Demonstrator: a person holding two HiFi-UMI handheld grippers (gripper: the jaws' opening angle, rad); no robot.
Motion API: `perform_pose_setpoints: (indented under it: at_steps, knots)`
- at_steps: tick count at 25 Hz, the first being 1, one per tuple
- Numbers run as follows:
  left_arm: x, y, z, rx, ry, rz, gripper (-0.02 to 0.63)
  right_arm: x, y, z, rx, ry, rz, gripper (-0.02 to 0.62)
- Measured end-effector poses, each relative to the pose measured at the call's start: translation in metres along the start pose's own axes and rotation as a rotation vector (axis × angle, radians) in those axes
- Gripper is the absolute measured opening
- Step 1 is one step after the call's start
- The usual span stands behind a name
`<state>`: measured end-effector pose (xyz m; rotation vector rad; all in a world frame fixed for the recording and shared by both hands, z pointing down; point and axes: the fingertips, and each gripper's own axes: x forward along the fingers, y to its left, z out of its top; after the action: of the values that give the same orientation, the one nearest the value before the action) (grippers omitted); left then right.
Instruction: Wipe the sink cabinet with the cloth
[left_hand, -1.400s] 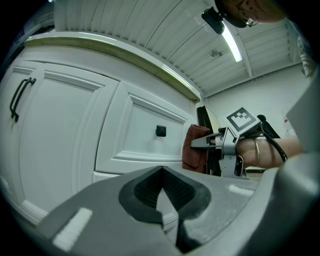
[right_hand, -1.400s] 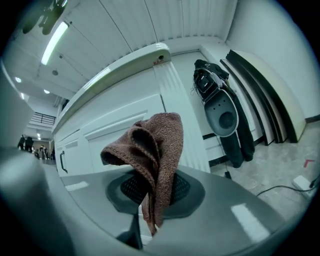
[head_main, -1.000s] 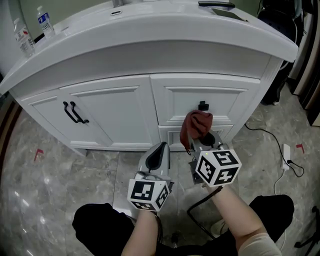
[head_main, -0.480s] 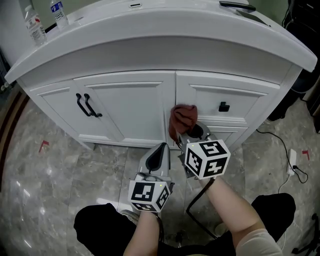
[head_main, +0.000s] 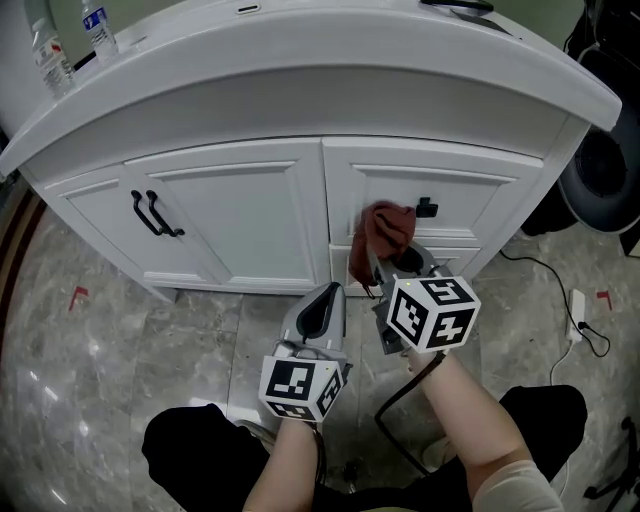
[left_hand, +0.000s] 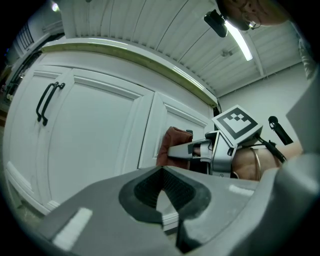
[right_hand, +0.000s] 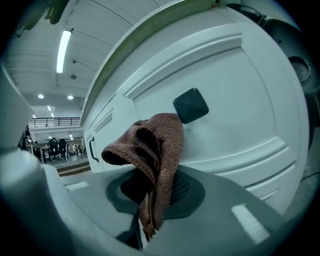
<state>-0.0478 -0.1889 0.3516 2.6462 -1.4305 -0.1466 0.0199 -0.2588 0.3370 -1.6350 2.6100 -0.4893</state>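
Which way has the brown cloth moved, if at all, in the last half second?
Yes. The cloth, held in the right gripper, has slid right, closer to the black drawer knob.

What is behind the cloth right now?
The cloth hangs in front of the white drawer front, its black knob showing just beside it. The right gripper is shut on the cloth. The patch of panel directly behind it is covered.

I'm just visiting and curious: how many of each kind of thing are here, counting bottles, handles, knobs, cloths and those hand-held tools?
Bottles: 2
Bar handles: 2
Knob: 1
Cloth: 1
Left tool and right tool: 2
Total: 8
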Motion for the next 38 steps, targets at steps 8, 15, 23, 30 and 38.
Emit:
perform_pose_setpoints:
  at_steps: [8,15,23,30,38]
  knots:
    - [0.012,-0.02,-0.002,0.008,0.004,-0.038,0.0,-0.024,-0.035,0.013,0.008,-0.012,-0.061,0.081]
    - [0.024,-0.038,-0.004,0.012,0.007,-0.068,0.0,-0.048,-0.072,0.022,0.022,-0.03,-0.13,0.082]
    - [0.036,-0.064,-0.012,0.028,0.029,-0.117,0.0,-0.077,-0.113,0.031,0.042,-0.047,-0.212,0.081]
    - [0.044,-0.079,-0.017,0.034,0.039,-0.136,0.0,-0.095,-0.135,0.033,0.043,-0.053,-0.25,0.081]
    - [0.044,-0.081,-0.019,0.035,0.046,-0.137,0.0,-0.124,-0.166,0.029,0.077,-0.078,-0.391,0.079]
